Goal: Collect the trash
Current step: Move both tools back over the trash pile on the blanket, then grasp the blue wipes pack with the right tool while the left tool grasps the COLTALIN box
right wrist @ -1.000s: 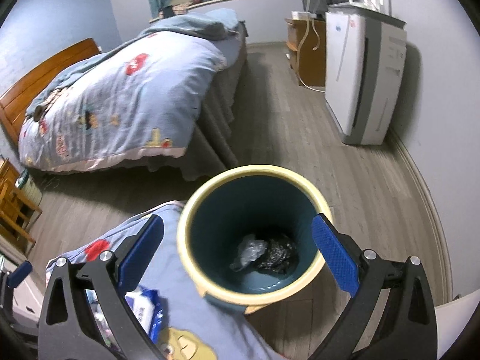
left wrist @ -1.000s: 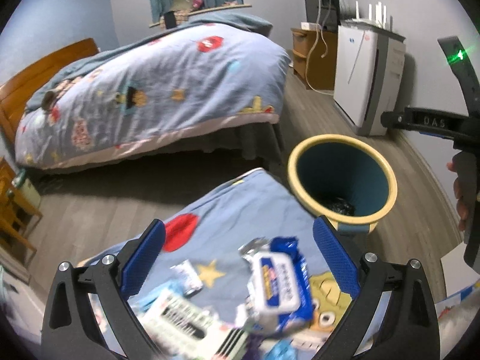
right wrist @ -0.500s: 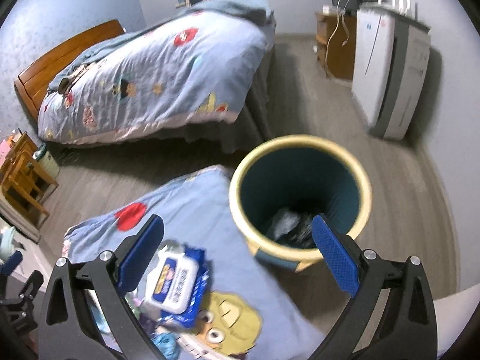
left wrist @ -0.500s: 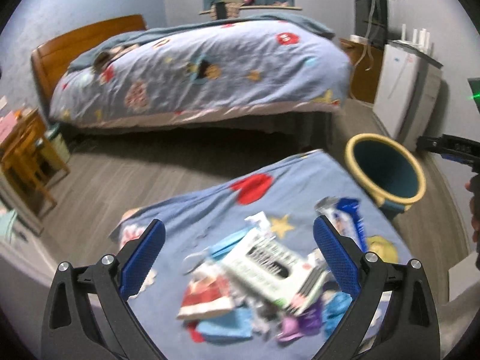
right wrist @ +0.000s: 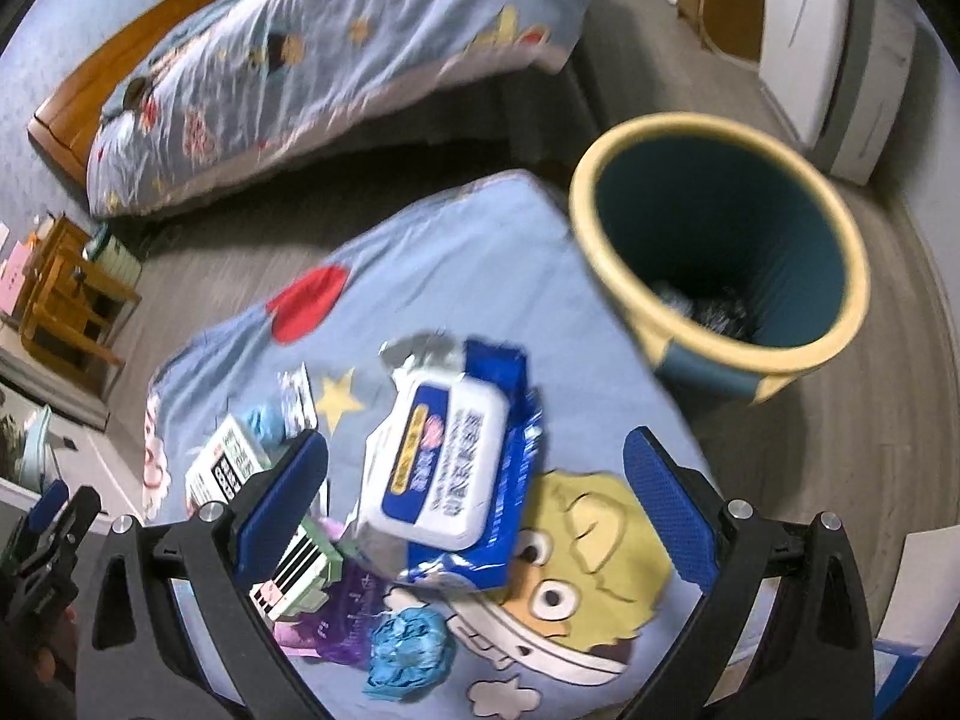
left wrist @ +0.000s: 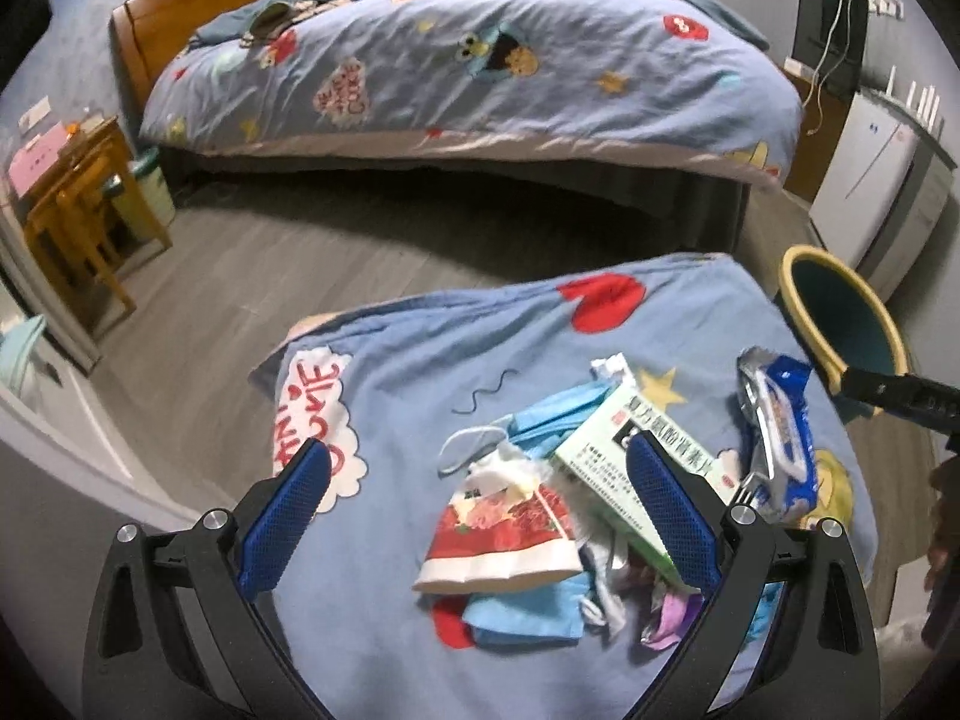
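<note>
Our left gripper (left wrist: 480, 516) hangs spread wide and empty over the heap of trash on the blue cartoon cloth (left wrist: 420, 360), above a red-and-white wrapper (left wrist: 504, 534) and a green-and-white box (left wrist: 624, 456). Our right gripper (right wrist: 477, 501) is spread too, holding nothing, above the blue wipes pack (right wrist: 456, 468). The bin (right wrist: 720, 252) stands on the floor just beside the cloth's edge.

Ahead of the fingers we see a bed (left wrist: 480, 72) with a wooden headboard (left wrist: 198, 6) under a blue cartoon quilt, standing on grey plank floor (left wrist: 240, 282). Off to the fingers' left stands a wooden side table (left wrist: 78, 210); to their right, a white appliance (left wrist: 870, 186) against pale blue-grey walls (left wrist: 66, 42).
</note>
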Demonstrator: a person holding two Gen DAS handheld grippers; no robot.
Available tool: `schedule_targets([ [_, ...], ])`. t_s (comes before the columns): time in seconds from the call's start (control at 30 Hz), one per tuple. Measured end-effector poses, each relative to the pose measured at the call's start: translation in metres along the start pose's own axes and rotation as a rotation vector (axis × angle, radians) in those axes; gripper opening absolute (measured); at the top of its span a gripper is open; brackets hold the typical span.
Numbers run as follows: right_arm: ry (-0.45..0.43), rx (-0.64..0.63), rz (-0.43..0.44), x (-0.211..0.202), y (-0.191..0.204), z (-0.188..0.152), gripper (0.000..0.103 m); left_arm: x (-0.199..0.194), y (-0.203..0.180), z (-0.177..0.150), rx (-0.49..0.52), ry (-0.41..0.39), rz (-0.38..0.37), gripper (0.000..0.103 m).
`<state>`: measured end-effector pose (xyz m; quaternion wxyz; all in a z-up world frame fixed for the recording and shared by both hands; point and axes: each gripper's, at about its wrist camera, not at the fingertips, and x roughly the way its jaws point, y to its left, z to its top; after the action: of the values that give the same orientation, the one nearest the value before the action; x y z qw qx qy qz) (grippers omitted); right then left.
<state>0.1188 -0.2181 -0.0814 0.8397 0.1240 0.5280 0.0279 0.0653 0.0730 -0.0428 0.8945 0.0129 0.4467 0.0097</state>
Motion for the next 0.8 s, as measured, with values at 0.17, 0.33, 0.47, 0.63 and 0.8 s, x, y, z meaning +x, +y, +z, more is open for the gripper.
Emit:
schedule_targets([
  [0.17,0.066,0.007,-0.019,0.029,0.004,-0.003,0.097,0.007,-0.011,-0.004,0.054,0.008,0.001,0.098],
  [0.33,0.114,0.037,0.011,0.055,0.007,-0.006,0.097,0.015,-0.021,-0.003,0.085,0.02,-0.016,0.098],
  [0.47,0.14,0.039,0.017,0.07,0.009,-0.006,0.097,0.02,-0.027,-0.002,0.093,0.031,-0.029,0.098],
  [0.63,0.143,0.064,-0.004,0.071,0.001,-0.004,0.083,0.027,-0.033,-0.002,0.098,0.05,-0.042,0.098],
  [0.8,0.159,0.088,0.0,0.056,-0.011,0.004,0.065,0.035,-0.043,-0.002,0.058,0.091,-0.078,0.098],
])
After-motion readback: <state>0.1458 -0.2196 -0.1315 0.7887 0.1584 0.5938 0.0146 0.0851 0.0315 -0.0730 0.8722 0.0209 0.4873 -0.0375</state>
